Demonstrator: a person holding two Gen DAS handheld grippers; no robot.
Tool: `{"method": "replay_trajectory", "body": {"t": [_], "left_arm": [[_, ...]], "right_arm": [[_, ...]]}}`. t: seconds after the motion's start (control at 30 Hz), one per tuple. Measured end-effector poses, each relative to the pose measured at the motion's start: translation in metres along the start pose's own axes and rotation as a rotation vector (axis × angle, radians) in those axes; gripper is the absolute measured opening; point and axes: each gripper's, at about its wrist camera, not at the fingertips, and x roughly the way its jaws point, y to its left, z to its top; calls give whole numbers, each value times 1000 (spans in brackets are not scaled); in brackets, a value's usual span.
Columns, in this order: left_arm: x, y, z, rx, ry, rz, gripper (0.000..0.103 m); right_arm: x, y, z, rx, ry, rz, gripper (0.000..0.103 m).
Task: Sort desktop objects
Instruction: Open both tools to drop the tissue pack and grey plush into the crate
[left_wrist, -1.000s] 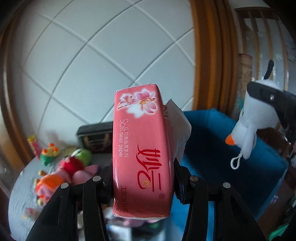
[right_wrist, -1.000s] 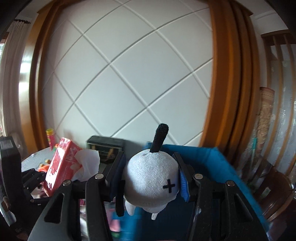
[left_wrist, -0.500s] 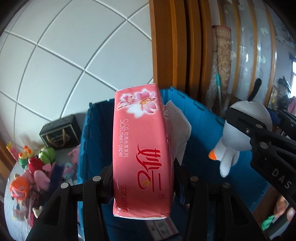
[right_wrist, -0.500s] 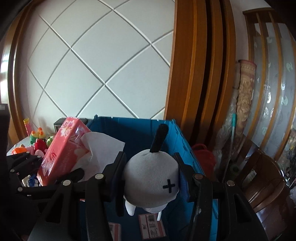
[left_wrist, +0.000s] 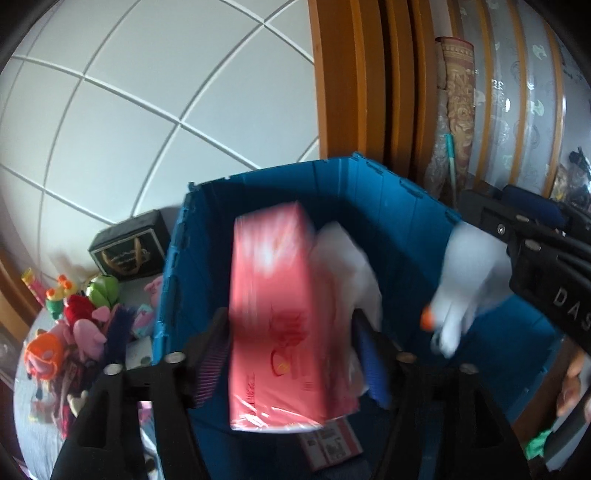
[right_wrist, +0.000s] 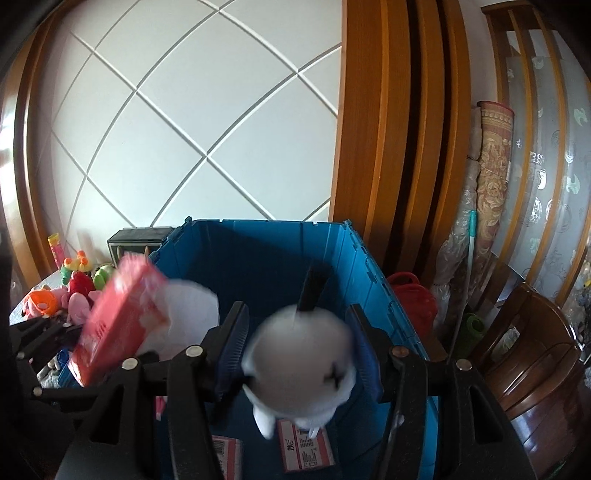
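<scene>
A pink tissue pack with a white tissue sticking out is blurred between the spread fingers of my left gripper, over the blue crate; gaps show on both sides. It also shows in the right wrist view. A white plush bird with a black tail is blurred between the spread fingers of my right gripper, over the crate. It shows in the left wrist view beside the right gripper's body.
A heap of plush toys lies on the grey table left of the crate, with a black box behind. Small pink-and-white boxes lie in the crate. A wooden chair and red bag are at right.
Both grippers have opened over the crate. The tissue pack and the plush bird are blurred and sit lower between the fingers than half a second ago.
</scene>
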Motion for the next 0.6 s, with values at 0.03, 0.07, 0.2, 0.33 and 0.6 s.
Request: {"method": "replay_trajectory", "body": {"t": [0.03,0.07,0.2,0.33,0.6], "left_arm": [[-3,1,-1,-1,-8,6,83],[-6,2,-1,-3,-16,11,83],[-14,5,-5,-11,-19,20,88],[-19,6,-10,-13,-12,22,96],[-34,4,-25,-17,-2,-3,102]], "right_arm": [[-1,-1,0,4,-3,-2,63],[-3,-1,0,8,-7,-4,74],[-14,-2,0,21,-25,-14,94],[-25,-2,-3,18,-39,-25,103],[-45,-3,-19,9,-18,-49,103]]}}
